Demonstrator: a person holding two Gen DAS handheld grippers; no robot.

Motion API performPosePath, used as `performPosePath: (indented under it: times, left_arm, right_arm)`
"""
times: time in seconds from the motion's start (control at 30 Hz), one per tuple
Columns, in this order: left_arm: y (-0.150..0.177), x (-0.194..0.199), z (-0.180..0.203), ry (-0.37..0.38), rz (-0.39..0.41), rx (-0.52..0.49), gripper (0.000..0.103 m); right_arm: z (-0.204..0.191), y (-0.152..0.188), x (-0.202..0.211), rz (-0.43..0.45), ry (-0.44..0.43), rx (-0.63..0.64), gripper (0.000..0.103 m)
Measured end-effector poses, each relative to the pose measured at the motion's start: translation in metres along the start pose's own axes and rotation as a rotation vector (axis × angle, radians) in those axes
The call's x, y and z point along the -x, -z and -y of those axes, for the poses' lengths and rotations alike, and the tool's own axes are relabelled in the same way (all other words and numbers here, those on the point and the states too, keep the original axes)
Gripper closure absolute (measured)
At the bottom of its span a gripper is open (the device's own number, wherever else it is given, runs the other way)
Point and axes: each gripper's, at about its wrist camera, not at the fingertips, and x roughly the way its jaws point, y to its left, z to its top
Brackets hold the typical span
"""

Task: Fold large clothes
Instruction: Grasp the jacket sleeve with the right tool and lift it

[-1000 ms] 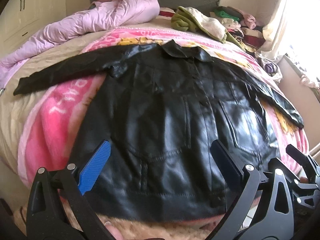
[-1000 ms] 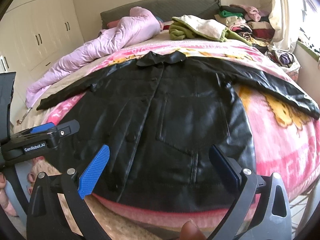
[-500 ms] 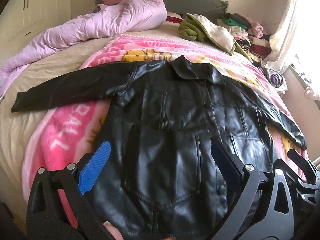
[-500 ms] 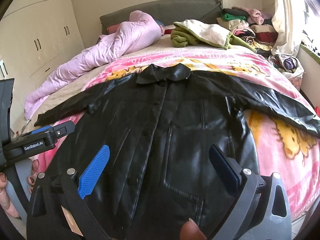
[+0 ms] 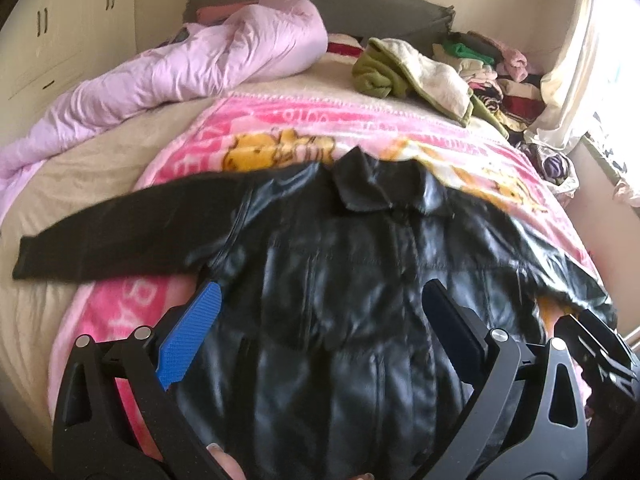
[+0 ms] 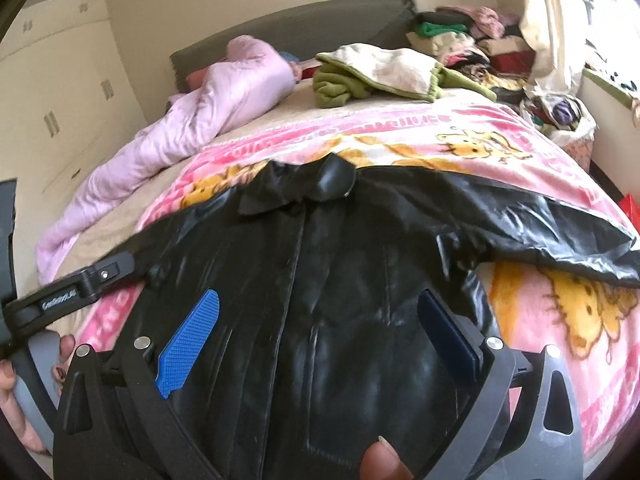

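Observation:
A black leather jacket (image 5: pixel 340 288) (image 6: pixel 360 280) lies flat and front up on a pink cartoon blanket (image 5: pixel 280 128) (image 6: pixel 460 136), collar (image 5: pixel 372 188) (image 6: pixel 312 190) toward the headboard, both sleeves spread out sideways. My left gripper (image 5: pixel 320 332) hovers open over the jacket's chest, blue pads wide apart and empty. My right gripper (image 6: pixel 320 332) is open too, above the jacket's right half, with nothing between its fingers. The left gripper's body (image 6: pixel 80 284) shows at the left edge of the right wrist view, held by a hand (image 6: pixel 24 384).
A crumpled lilac duvet (image 5: pixel 180 68) (image 6: pixel 192 120) runs along the bed's left side. A green and cream garment (image 5: pixel 408 76) (image 6: pixel 380 72) lies near the headboard, with a heap of clothes (image 5: pixel 492 72) at the right. Wardrobe doors (image 6: pixel 52 92) stand left, a curtain (image 5: pixel 580 40) right.
Both grippers have moved forward over the jacket, from its hem toward the chest and collar. The hem has dropped out of view. Both stay open.

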Motion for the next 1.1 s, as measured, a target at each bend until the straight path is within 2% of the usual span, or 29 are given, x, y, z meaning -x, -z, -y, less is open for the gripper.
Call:
performPosePath:
  times: [0.3,0.53,0.77,1.1]
  left_arm:
    - [-0.029,-0.038,0.016,-0.007,-0.013,-0.007,0.009]
    - [-0.042,-0.067,0.031,-0.001,-0.024,-0.014,0.009]
    - [-0.039,-0.099,0.046,0.053,-0.064,-0.006,0.009]
    - [-0.029,-0.134,0.068,0.075,-0.117,-0.028,0.009]
  right_arm:
    - [0.052,-0.037,-0.015,0.041,0.066,-0.144,0.004]
    - [0.109,-0.054,-0.029,0.073,0.172,-0.262,0.004]
    - [0.176,-0.051,-0.034,0.091,0.230,-0.431,0.004]
    - [0.258,-0.026,-0.031,0.102,0.451,-0.665,0.004]
